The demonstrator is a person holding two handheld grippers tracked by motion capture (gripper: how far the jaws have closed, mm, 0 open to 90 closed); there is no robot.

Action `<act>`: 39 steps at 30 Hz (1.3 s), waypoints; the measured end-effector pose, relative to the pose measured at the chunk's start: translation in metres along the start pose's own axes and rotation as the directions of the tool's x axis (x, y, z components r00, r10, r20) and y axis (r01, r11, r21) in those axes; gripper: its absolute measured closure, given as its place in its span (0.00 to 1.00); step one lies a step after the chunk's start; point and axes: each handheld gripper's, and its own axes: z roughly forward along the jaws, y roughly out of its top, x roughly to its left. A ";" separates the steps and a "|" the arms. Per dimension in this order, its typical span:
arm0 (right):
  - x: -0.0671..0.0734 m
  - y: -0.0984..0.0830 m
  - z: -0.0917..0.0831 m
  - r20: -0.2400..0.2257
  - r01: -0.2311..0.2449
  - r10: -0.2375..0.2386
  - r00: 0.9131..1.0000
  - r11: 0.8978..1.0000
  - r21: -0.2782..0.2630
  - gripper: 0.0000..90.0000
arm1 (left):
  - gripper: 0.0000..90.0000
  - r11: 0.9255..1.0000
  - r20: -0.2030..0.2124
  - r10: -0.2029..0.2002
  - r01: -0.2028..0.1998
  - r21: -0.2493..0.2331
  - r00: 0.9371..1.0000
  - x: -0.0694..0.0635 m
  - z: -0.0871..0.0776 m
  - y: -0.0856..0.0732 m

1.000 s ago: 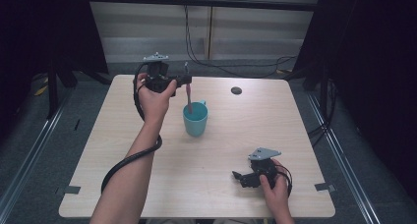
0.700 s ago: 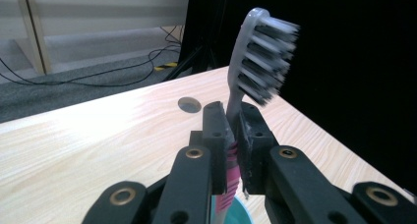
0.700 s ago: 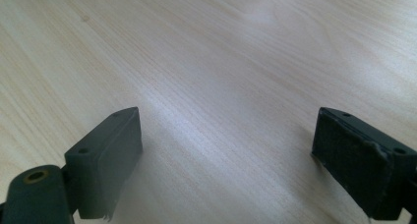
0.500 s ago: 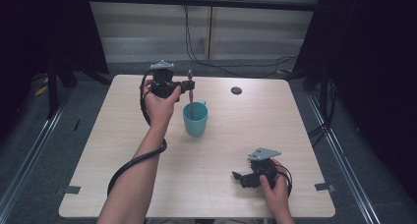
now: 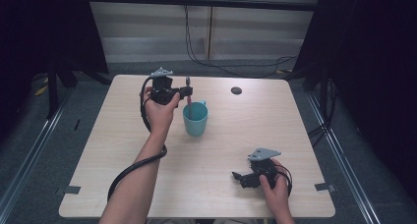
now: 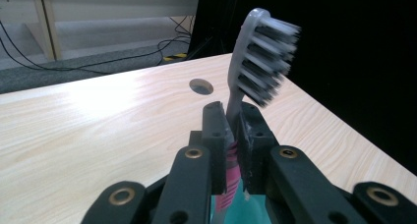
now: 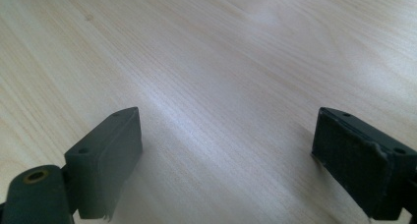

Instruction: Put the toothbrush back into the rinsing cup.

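One pale wooden table (image 5: 123,150) carries a teal cup (image 5: 195,119) near its middle. Above the cup's rim the left gripper (image 6: 231,117) clamps a toothbrush (image 6: 260,57) — pink handle down into the cup, grey bristled head up. Well apart, near the front edge, the right gripper (image 5: 240,177) rests low over bare wood — jaws spread wide.

teal cup (image 5: 195,120); pink-grey toothbrush (image 6: 255,57); pale wood table (image 5: 226,150)

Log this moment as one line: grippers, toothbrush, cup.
left gripper: shut on toothbrush, bristles up, handle into teal cup | right gripper: open, empty, low over table | cup: upright
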 end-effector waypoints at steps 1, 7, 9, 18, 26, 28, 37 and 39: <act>0.000 0.000 0.000 0.000 0.000 0.000 1.000 1.000 0.000 0.12 | 0.93 1.000 0.000 0.001 -0.001 0.001 1.000 0.000 0.000 -0.001; 0.000 0.000 0.000 -0.004 0.003 -0.003 1.000 1.000 0.001 0.12 | 0.93 1.000 -0.003 0.003 -0.003 0.011 1.000 0.001 0.004 -0.009; 0.000 0.000 0.000 -0.005 0.004 -0.004 1.000 1.000 0.001 0.12 | 0.93 1.000 -0.006 0.000 0.000 0.015 1.000 0.001 0.005 -0.012; 0.000 0.000 0.000 -0.007 0.006 -0.006 1.000 1.000 0.001 0.12 | 0.93 0.999 -0.018 -0.025 0.025 0.028 1.000 0.010 0.002 -0.023; 0.000 0.000 0.000 -0.007 0.006 -0.006 1.000 1.000 0.001 0.12 | 0.93 0.999 -0.032 -0.016 0.017 0.045 0.999 0.010 0.005 -0.029; 0.000 0.000 0.000 -0.007 0.006 -0.006 1.000 1.000 0.001 0.12 | 0.93 0.999 -0.032 -0.018 0.020 0.041 0.999 0.009 0.006 -0.030; 0.001 0.000 0.000 -0.009 0.005 -0.005 1.000 1.000 0.002 0.12 | 0.92 0.998 -0.046 -0.034 0.036 0.043 0.998 0.012 0.005 -0.036; 0.001 0.000 0.000 -0.009 0.005 -0.005 1.000 1.000 0.003 0.12 | 0.91 0.998 -0.052 -0.028 0.030 0.048 0.998 0.012 0.005 -0.036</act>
